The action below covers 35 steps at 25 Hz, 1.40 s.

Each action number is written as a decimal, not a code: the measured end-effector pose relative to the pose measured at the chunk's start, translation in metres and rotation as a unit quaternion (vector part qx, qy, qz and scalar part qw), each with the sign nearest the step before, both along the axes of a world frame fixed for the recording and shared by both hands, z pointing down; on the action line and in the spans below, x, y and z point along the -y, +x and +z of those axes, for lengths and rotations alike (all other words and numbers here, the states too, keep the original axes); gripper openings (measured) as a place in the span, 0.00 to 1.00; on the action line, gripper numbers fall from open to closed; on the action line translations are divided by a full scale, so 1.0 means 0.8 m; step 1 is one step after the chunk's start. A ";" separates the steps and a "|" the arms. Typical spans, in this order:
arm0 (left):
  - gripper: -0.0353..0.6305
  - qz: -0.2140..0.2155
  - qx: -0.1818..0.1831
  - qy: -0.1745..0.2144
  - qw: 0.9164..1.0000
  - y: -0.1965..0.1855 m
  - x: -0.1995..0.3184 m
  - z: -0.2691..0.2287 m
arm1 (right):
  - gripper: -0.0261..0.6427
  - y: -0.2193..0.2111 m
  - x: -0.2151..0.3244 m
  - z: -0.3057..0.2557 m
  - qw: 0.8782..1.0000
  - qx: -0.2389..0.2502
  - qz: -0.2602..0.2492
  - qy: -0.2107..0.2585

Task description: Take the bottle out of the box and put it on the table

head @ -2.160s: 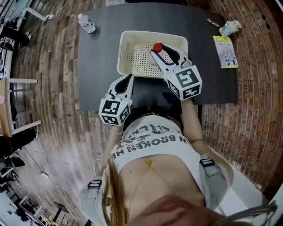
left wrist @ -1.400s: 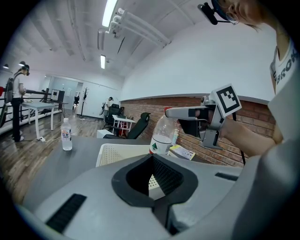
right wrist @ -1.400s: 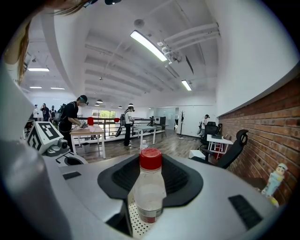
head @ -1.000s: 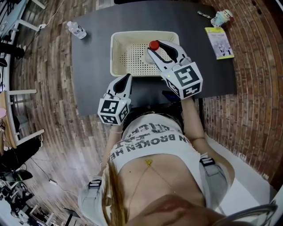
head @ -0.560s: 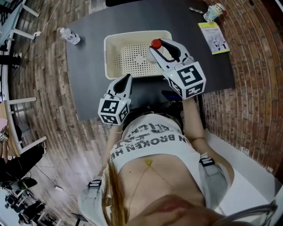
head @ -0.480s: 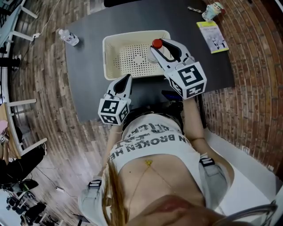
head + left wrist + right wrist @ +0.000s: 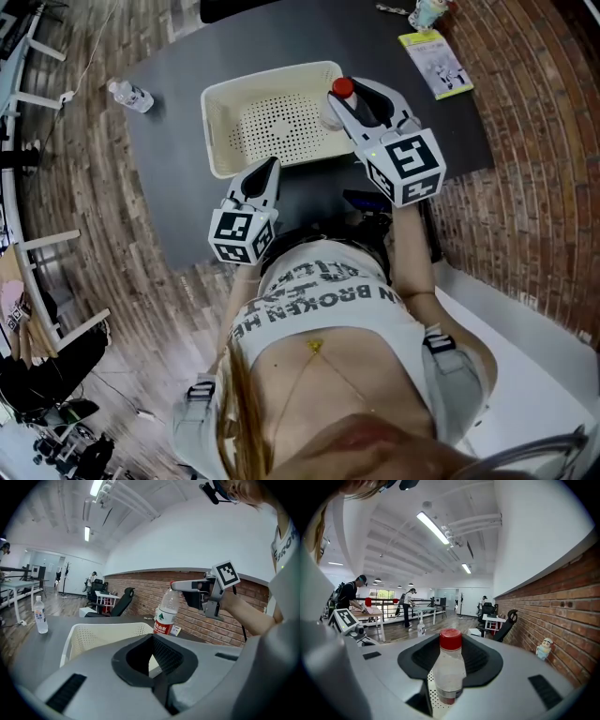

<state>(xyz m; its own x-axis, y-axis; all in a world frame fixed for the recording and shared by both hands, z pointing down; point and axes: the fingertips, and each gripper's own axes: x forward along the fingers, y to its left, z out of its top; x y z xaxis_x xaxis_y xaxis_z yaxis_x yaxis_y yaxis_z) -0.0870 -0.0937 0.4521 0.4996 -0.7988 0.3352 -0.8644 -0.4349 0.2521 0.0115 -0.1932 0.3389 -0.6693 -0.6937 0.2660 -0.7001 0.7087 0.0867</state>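
Observation:
A clear water bottle [image 7: 343, 88] with a red cap and red label hangs upright in my right gripper [image 7: 350, 94], which is shut on its neck. It is level with the right rim of the cream perforated basket [image 7: 215, 136] on the dark table [image 7: 178, 178]. From the left gripper view the bottle [image 7: 165, 613] hangs beyond the basket [image 7: 101, 632], under the right gripper [image 7: 186, 586]. In the right gripper view the bottle [image 7: 450, 677] fills the gap of the right gripper [image 7: 451, 649]. My left gripper [image 7: 270, 170] is shut and empty near the basket's front edge; its pads [image 7: 164, 656] meet.
A second small bottle [image 7: 129, 95] stands at the table's far left corner, also seen from the left gripper [image 7: 41, 615]. A booklet [image 7: 433, 61] and a small figurine [image 7: 427, 11] lie at the far right. Brick wall to the right; people work at desks in the background.
My right gripper has carried the bottle rightward, from over the basket's inside to its right rim. The left gripper has also drifted right along the basket's front, still shut.

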 end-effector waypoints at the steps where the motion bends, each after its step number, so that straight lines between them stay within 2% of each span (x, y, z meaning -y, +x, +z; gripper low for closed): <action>1: 0.06 0.004 0.001 0.000 1.000 0.004 0.000 0.000 | 0.25 0.006 0.000 -0.001 1.000 0.002 0.005 0.000; 19: 0.06 0.044 0.005 -0.005 0.999 0.065 0.009 -0.003 | 0.25 0.124 0.020 0.014 0.995 0.003 0.099 -0.008; 27: 0.06 0.039 0.009 -0.010 0.999 0.079 0.008 0.001 | 0.25 0.152 0.029 0.032 0.994 -0.002 0.109 -0.012; 35: 0.06 0.027 0.012 -0.014 0.999 0.077 0.009 0.003 | 0.25 0.157 0.040 0.045 0.994 -0.001 0.110 -0.018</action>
<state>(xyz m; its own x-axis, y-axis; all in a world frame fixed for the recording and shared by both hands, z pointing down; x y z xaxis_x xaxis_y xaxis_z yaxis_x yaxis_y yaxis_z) -0.0258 -0.1011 0.4541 0.5335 -0.7605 0.3702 -0.8457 -0.4742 0.2447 0.1374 -0.2252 0.3750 -0.5015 -0.8137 0.2939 -0.8387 0.5407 0.0659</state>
